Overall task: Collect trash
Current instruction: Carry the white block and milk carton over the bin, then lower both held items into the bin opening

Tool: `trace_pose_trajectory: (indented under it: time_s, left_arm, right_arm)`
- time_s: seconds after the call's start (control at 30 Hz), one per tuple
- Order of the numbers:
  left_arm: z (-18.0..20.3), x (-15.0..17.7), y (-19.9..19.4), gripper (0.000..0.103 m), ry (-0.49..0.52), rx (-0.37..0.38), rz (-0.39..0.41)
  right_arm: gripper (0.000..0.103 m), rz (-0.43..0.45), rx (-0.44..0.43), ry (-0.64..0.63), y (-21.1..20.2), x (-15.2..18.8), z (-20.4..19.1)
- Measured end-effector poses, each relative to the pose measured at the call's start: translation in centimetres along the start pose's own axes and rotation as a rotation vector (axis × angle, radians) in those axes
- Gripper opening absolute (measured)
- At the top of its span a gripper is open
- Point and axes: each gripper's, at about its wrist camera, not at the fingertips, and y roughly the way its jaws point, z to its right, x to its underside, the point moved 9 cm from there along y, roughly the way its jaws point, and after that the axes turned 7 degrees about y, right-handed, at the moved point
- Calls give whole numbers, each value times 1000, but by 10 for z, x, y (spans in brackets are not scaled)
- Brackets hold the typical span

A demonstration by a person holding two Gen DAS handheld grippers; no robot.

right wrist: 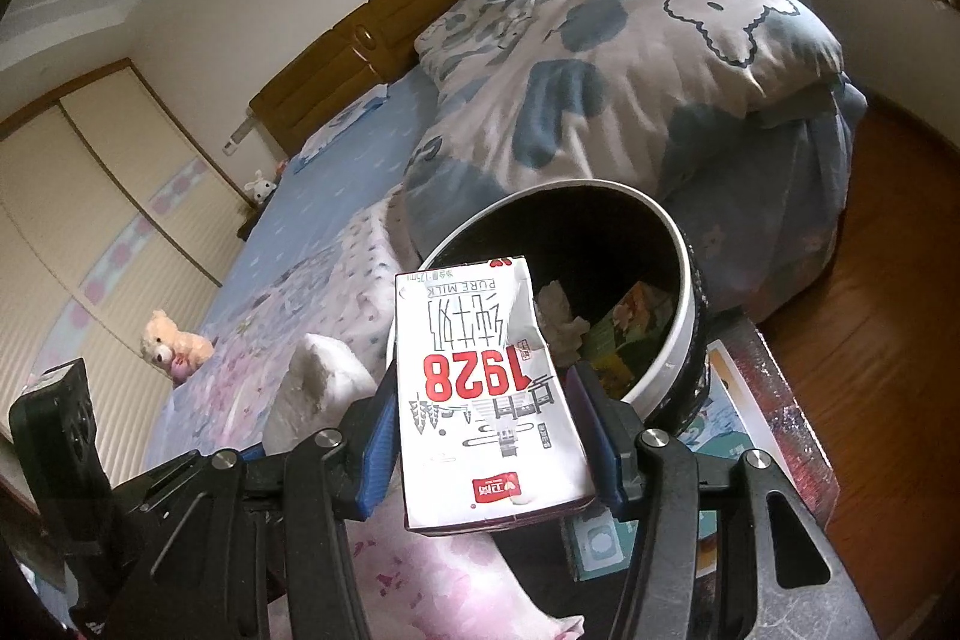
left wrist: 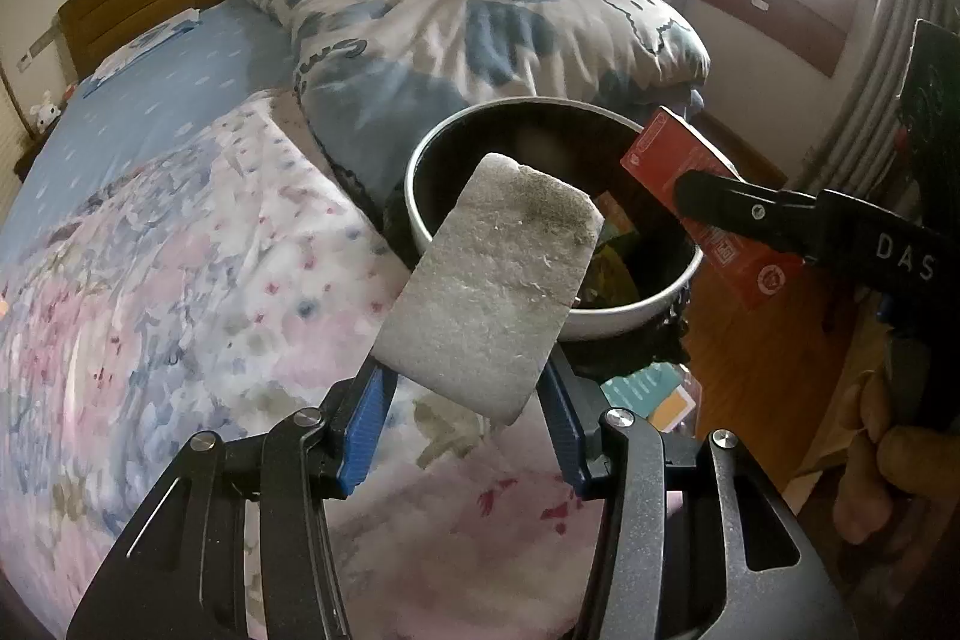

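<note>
Some trash is already seen inside the bin (left wrist: 630, 325). A foam block (left wrist: 489, 280) is gripped in the left jaws and a milk carton (right wrist: 480, 388) in the right, both at the bin's 6 o'clock rim, not yet dropped.

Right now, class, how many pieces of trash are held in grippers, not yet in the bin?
2. A white foam block sits in the left gripper; a milk carton in the right gripper. Both are near the bin.
</note>
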Motion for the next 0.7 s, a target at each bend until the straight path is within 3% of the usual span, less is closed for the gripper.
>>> trace_pose_trajectory:
  time_s: [0.7]
  left_arm:
    - [6,-28,26,47,36,-11,-19]
  right_arm:
    - [54,7,16,-3,12,-27,9]
